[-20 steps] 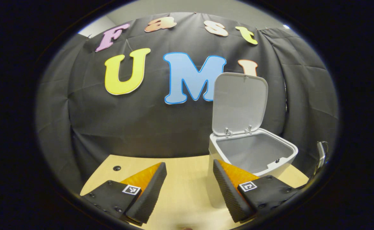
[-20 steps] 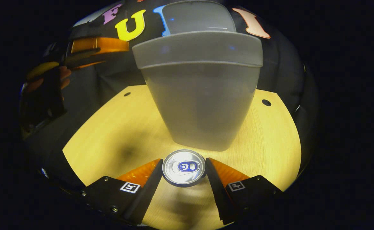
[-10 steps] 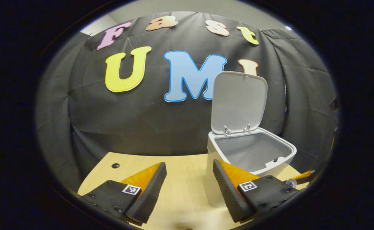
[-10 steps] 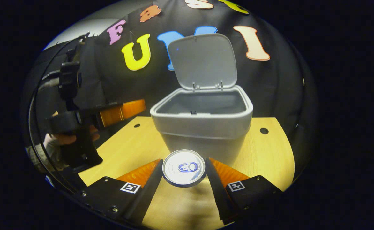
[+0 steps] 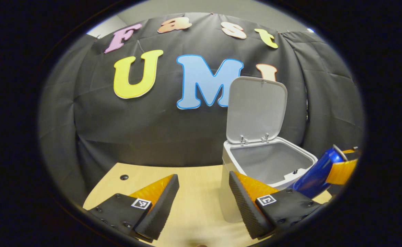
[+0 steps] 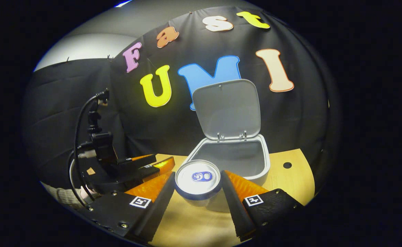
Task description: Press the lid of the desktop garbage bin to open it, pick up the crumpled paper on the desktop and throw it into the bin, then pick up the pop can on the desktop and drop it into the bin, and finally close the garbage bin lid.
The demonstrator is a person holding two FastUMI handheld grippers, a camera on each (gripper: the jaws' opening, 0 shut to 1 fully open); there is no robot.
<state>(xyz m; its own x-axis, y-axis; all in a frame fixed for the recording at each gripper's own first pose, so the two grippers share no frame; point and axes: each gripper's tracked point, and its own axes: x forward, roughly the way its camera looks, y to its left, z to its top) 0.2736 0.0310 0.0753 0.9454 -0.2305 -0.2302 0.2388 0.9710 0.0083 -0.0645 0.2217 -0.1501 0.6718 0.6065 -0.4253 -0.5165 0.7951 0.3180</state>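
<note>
I judge the task a good way along. The garbage bin (image 6: 237, 164) stands open on the desktop (image 6: 290, 176), its lid (image 6: 226, 108) tipped up and back on two small hinges, so the press step is done. I see no crumpled paper on the bare parts of the wood, but I cannot see down to the bin's floor, so whether it went in I cannot tell. The pop can (image 6: 197, 178) is off the desk and held just before the bin's near rim, not yet over the opening. Left to do, by my reading: carry it over the mouth, let it drop, then swing the lid down.

The desktop is pale wood-grain board with small dark holes near its edges. The bin is smooth matte grey plastic, a rounded-corner tub that tapers downward, with a thick rolled rim and a small latch notch on the front edge; the lid is a flat rounded panel of the same plastic.

My right gripper (image 6: 197, 192) has its fingers pressed against both sides of the can, whose bright metal top with its pull tab faces the camera. In the left gripper view the can (image 5: 316, 175) shows a glossy blue side, leaning toward the bin (image 5: 269, 164).

My left gripper (image 5: 203, 202) hangs over the desk beside the bin, jaws spread wide with nothing between them; its ridged pads (image 5: 245, 206) look rubbery.
</note>
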